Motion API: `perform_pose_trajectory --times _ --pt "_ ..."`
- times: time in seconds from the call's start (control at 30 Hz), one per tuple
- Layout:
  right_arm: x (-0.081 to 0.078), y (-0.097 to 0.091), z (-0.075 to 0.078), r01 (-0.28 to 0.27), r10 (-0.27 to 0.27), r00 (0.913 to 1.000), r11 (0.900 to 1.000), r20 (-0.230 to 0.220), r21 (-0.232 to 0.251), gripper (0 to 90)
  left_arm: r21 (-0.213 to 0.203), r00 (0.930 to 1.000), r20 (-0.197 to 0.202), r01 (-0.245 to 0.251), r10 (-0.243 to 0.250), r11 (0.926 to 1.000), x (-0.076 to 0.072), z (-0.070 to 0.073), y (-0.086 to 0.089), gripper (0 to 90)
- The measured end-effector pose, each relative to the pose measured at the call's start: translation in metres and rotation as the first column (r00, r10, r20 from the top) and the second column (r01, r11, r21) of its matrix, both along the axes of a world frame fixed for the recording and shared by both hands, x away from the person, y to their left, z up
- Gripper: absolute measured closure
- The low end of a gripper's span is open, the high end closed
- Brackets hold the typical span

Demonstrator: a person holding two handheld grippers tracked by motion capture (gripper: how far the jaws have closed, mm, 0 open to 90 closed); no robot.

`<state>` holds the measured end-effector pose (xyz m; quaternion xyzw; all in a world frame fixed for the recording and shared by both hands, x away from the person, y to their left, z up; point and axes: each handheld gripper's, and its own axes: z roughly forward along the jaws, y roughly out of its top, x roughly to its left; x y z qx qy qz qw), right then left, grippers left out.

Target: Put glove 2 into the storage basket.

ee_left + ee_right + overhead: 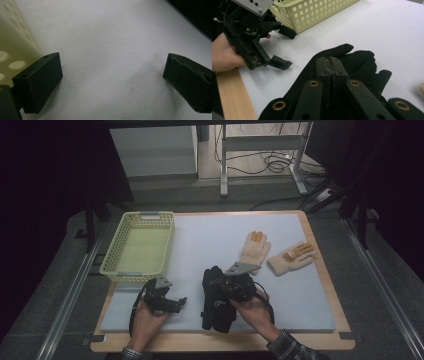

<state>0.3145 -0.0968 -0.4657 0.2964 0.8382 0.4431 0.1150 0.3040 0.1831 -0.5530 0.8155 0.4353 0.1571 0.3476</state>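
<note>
A: Where's the black glove [216, 300]?

B: Flat on the white mat [210, 245], under the right gripper [331, 65], whose jaws are together above it.

A: Handling?

B: Soft, light, floppy; probably pinch the cuff. The left gripper [176, 303] stands apart, empty.

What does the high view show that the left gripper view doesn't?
High view alone: two cream gloves on the mat's far right, black gloves near the front edge, the right gripper over them, the wooden table edge.
Left gripper view alone: the left gripper seen close, jaws wide apart with bare mat between them.
Both: the yellow basket and the pale mat.
</note>
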Motion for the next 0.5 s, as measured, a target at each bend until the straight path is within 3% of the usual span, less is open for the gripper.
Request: perform_pose_trajectory --times 0.13,0.2,0.33,0.43,0.5 --pt "-0.002 0.005 -0.014 0.021 -0.021 0.9997 0.9997 -0.011 -0.012 84.1 0.005 1.0 0.0 0.002 -0.002 1.0 0.0 0.0 0.0 2.6" --pt "0.0 0.002 -0.023 0.011 -0.012 0.9996 0.999 -0.027 -0.044 68.9 0.001 1.0 0.001 -0.001 0.001 1.0 0.0 0.0 0.0 2.6" --pt "0.008 -0.016 -0.024 -0.01 0.009 0.9999 0.9959 -0.011 -0.089 62.7 0.001 1.0 0.0 -0.001 0.001 1.0 0.0 0.0 0.0 2.6" --pt "0.013 -0.021 -0.014 -0.085 0.087 0.9962 0.9889 0.006 -0.122 62.7 0.002 1.0 0.001 0.0 0.0 1.0 0.0 0.0 0.0 2.6" --pt "0.016 -0.017 -0.012 -0.163 0.163 0.9865 0.9754 -0.013 -0.148 60.4 0.002 1.0 0.001 0.0 0.0 1.0 0.0 0.0 0.0 2.6"
